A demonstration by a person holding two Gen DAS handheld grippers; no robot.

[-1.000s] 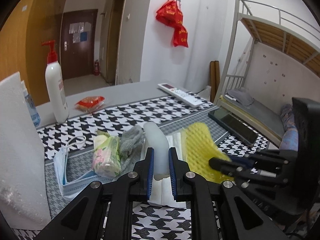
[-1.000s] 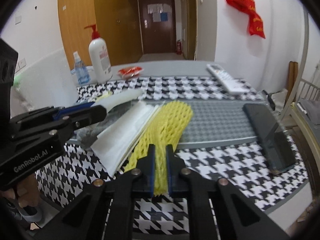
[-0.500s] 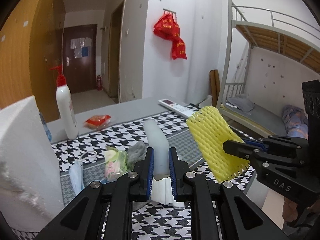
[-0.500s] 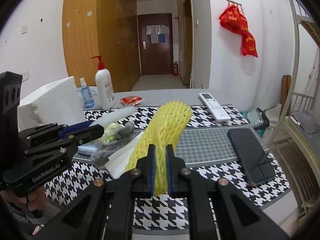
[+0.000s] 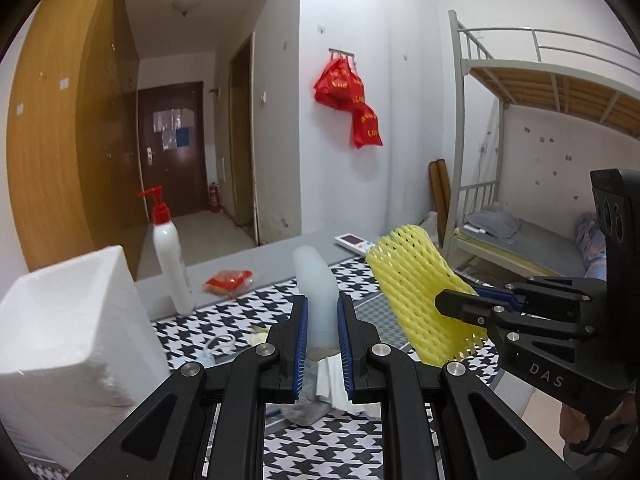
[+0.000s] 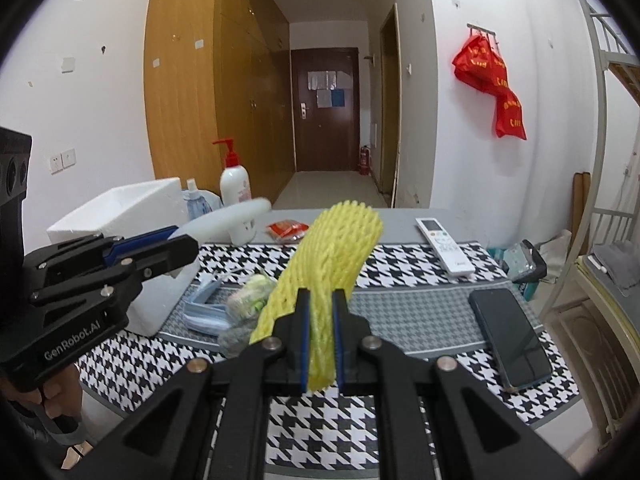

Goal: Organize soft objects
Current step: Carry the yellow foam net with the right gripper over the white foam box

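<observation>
My left gripper [image 5: 322,312] is shut on a translucent white foam strip [image 5: 314,280] and holds it upright above the table. My right gripper [image 6: 320,316] is shut on a yellow foam net sleeve [image 6: 336,240], lifted above the table; it also shows in the left wrist view [image 5: 416,292]. The left gripper and white strip [image 6: 228,220] show at the left of the right wrist view. On the houndstooth cloth [image 6: 400,264] lie blue face masks [image 6: 208,308], a floral bundle [image 6: 250,300], a grey cloth [image 5: 308,408] and white tissue [image 5: 332,380].
A white foam box [image 5: 68,336] stands at the left. A pump bottle [image 5: 170,256], a small blue bottle [image 6: 196,204] and a red packet [image 6: 288,230] sit at the back. A remote [image 6: 444,244] and a black phone [image 6: 508,336] lie at the right. A bunk bed [image 5: 520,160] stands beyond the table.
Both grippers have risen from the table, lifting the white foam strip and the yellow net sleeve clear of the pile. The table objects now sit lower in both views.
</observation>
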